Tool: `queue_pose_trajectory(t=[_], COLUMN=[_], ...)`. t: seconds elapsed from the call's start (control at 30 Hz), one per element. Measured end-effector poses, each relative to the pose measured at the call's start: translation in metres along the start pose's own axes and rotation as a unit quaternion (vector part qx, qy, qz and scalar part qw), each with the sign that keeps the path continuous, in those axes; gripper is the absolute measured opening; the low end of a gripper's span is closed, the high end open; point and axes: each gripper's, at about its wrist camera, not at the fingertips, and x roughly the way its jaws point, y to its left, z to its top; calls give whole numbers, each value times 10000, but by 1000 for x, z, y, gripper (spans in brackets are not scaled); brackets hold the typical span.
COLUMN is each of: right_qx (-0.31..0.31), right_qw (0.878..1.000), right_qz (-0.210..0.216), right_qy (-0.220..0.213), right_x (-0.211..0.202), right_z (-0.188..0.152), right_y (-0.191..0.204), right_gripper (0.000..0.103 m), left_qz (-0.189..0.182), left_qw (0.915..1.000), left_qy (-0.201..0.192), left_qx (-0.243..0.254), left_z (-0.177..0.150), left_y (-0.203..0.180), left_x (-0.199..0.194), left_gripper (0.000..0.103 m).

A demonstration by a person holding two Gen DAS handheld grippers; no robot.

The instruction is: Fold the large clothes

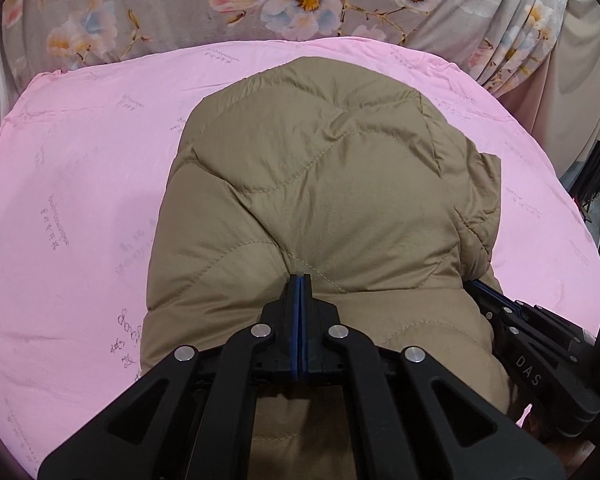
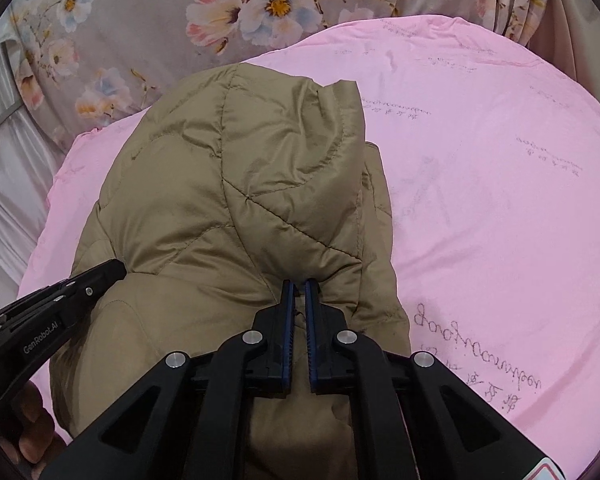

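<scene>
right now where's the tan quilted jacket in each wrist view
Left wrist view: the tan quilted jacket fills the centre, slightly right, on the pink sheet, with the left gripper pinching its near edge.
Right wrist view: the jacket sits centre-left, with the right gripper shut on a fold at its near edge.
Shared landmark: the floral curtain hangs behind the sheet in both.

left gripper [image 1: 301,280] clamped tight, right gripper [image 2: 299,285] pinched nearly closed, both angled downward, side by side
</scene>
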Motion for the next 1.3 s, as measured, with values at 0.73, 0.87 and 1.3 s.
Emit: queue_pose_trajectory(t=[0.73,0.87,1.3], right_qx=[181,528,2127], right_qw=[9997,9948,9223], right_qz=[174,541,2706], right_qy=[-9,677,1761], right_x=[-45,-27,37], right_z=[19,18,-8], right_y=[-21,-53,-80], right_gripper=[55,68,71], left_qz=[-631,-954,-2067], left_qw=[9968,9899,9614], left_qy=[-24,221,1266], left_qx=[-490,-1026,-1304], left_z=[22,23,8], left_y=[56,108,95], left_x=[-47,-43,21], left_gripper=[55,87,98])
